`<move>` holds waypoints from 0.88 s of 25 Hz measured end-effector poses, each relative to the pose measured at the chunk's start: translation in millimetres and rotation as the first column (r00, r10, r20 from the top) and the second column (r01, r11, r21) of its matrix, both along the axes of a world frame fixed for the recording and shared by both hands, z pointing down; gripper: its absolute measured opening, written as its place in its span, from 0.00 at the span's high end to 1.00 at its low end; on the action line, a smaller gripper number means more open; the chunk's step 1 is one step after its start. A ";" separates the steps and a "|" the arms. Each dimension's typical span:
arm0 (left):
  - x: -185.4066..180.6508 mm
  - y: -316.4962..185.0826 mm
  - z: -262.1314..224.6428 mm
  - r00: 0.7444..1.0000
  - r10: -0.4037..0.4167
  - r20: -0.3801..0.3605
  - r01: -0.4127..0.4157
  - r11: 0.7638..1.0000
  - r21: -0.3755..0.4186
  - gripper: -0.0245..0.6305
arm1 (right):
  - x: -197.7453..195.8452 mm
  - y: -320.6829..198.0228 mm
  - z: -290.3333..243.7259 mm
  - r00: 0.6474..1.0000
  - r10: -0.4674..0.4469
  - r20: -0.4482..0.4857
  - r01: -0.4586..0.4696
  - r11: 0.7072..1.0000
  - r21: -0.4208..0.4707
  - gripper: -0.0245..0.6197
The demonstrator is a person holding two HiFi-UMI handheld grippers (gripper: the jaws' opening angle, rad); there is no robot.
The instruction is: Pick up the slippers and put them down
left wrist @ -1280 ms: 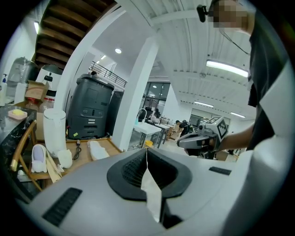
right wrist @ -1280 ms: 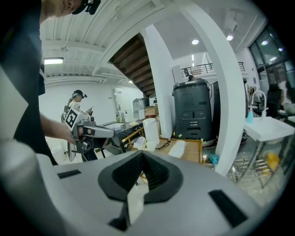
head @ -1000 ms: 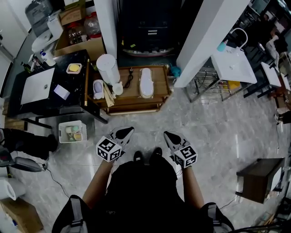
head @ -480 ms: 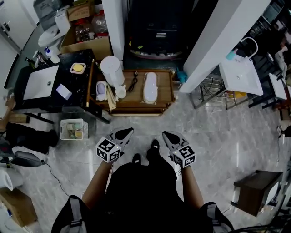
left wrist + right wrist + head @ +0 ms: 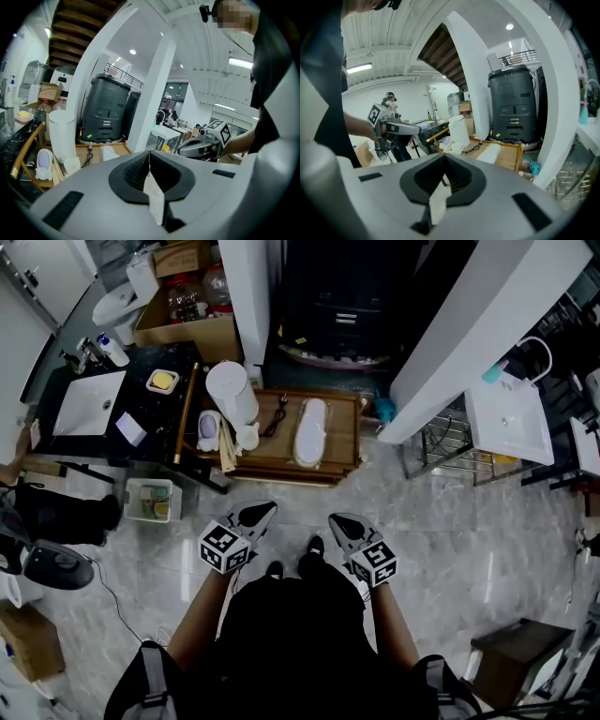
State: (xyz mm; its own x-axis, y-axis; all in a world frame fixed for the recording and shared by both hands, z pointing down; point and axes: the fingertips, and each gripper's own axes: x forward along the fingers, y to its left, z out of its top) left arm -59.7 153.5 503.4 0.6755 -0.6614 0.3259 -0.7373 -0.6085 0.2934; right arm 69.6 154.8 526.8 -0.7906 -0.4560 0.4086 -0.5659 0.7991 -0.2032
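- Closest in, lower middle of the head view: the left hand-held gripper and right hand-held gripper are held out at waist height. On both the jaws are pressed together with nothing in them, and each gripper's own view shows the same thing.
- Just between them are the person's shoes on the grey marble floor. One foot has stepped ahead compared with a second ago, so they're walking, not reaching.
- What changed: the whole scene has slid a little down the frame over the last second, and the low wooden bench now sits a bit lower and nearer than it did. The grippers kept the same closed pose the whole way.
- On that bench, upper middle of the frame, are the white slippers. They look like a pair lying together, though I can't be sure. They're untouched and well apart from both grippers.
- Left of the slippers on the same bench there's a white cylinder tub, and past that the black counter at upper left.
- My read: this is the approach bit and the pick-up hasn't started. The jaws will need to open before anything can get grabbed.
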 end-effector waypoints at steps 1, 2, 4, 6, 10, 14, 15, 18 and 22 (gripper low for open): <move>2.5 -4.9 0.0 1.000 -0.007 0.002 0.007 1.000 -0.002 0.94 | 0.7 -5.4 0.4 1.000 -0.010 0.003 0.010 1.000 -0.002 0.95; 4.5 -9.8 0.2 1.000 -0.014 0.004 0.014 1.000 -0.002 0.94 | 0.8 -10.6 0.9 1.000 -0.021 0.007 0.021 1.000 -0.006 0.95; 7.4 -19.2 0.4 1.000 -0.029 0.011 0.029 1.000 0.001 0.94 | 0.9 -20.2 2.7 0.999 -0.044 0.012 0.044 0.999 -0.015 0.95; 10.0 -26.9 -0.6 0.999 -0.050 0.013 0.050 0.999 0.003 0.94 | 2.1 -29.3 5.1 0.997 -0.070 0.013 0.070 0.997 -0.021 0.95; 13.0 -38.5 -1.5 0.995 -0.094 0.017 0.094 0.996 -0.002 0.94 | 4.4 -50.5 5.8 0.993 -0.116 0.018 0.117 0.993 -0.015 0.95; 14.1 -49.3 -2.8 0.991 -0.134 0.020 0.135 0.991 -0.001 0.94 | 7.9 -68.7 7.1 0.989 -0.147 0.027 0.147 0.989 -0.018 0.95; 14.8 -51.7 -2.6 0.989 -0.143 0.020 0.143 0.990 -0.001 0.94 | 9.1 -71.7 7.9 0.988 -0.154 0.031 0.155 0.988 -0.020 0.95; 17.2 -58.9 -1.6 0.986 -0.164 0.018 0.164 0.986 0.007 0.94 | 13.1 -77.7 14.6 0.983 -0.178 0.033 0.180 0.983 -0.045 0.95; 15.5 -67.5 -0.4 0.984 -0.179 0.019 0.179 0.984 0.004 0.94 | 15.1 -84.9 23.8 0.978 -0.207 0.018 0.208 0.975 -0.074 0.95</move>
